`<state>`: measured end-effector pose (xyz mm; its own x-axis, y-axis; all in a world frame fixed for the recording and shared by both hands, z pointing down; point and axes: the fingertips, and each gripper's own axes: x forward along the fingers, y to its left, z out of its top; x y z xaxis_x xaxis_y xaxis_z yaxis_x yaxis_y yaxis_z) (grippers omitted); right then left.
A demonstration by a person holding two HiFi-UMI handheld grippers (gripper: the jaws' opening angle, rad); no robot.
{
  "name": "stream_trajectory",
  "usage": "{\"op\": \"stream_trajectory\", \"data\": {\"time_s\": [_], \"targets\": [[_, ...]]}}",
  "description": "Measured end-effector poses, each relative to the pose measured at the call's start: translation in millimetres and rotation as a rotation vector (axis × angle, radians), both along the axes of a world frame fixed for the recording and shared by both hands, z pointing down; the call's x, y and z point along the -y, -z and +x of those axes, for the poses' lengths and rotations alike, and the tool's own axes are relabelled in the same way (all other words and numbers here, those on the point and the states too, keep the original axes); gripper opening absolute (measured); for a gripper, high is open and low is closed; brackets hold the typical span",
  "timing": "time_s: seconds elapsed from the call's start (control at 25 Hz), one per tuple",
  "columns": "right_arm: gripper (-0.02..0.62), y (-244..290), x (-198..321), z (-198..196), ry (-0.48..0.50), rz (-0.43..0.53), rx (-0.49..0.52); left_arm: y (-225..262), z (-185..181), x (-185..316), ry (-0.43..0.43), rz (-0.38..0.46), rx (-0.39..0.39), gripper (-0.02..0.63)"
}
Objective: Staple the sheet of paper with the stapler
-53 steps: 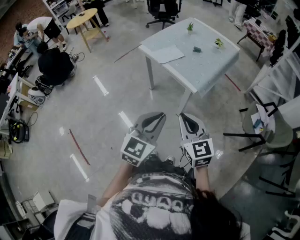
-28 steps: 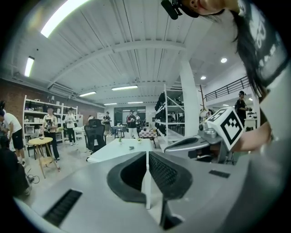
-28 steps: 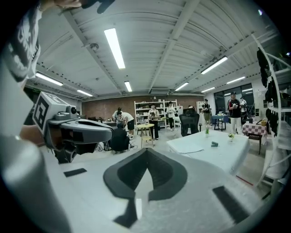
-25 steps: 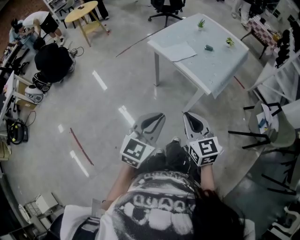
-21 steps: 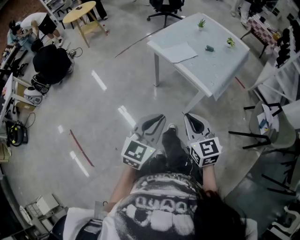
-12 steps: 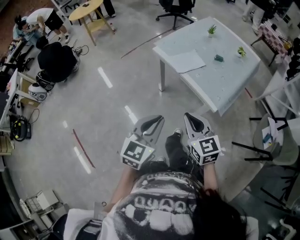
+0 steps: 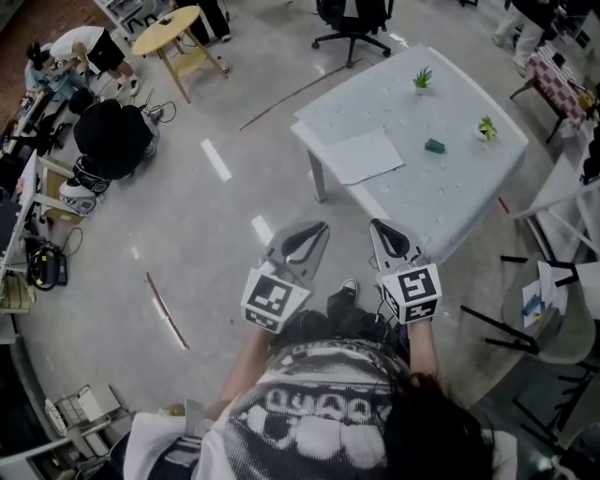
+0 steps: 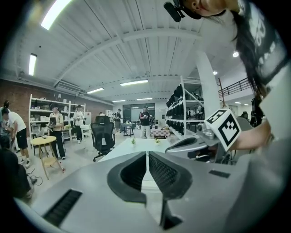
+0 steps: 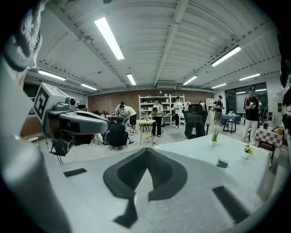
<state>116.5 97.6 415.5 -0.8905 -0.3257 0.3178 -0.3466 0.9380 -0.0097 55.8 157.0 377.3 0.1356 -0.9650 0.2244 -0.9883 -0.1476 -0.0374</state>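
Note:
A white sheet of paper lies near the left corner of the white table. A small green stapler sits further in on the table and also shows in the right gripper view as the stapler. Both grippers are held side by side in front of the person, short of the table's near edge. My left gripper is shut with nothing in it. My right gripper is shut too, its tips meeting, and it is empty. From the gripper views the paper is hidden.
Two small potted plants stand at the table's far side. A black office chair is behind it. A round wooden table and people are at upper left, folding chairs at right, and a red stick on the floor.
The table with the paper and stapler has come closer and lower in the head view as the person walked towards it. Both grippers stayed shut and empty.

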Motion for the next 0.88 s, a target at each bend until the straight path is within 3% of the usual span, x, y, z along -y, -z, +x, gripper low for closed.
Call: {"op": "stream_trajectory", "data": {"time_s": [0.56,0.88], "targets": [[-0.002,-30.3,58.9,-5.8,-0.013,-0.078,-0.004,-12.2,-5.2,62.6,-0.002,-0.056,0.015,0.015],[-0.002,-41.3,101.5,-13.5,-0.082,-0.101,-0.006,-18.1,-11.4,109.5,-0.089,-0.072,0.031,0.015]]}}
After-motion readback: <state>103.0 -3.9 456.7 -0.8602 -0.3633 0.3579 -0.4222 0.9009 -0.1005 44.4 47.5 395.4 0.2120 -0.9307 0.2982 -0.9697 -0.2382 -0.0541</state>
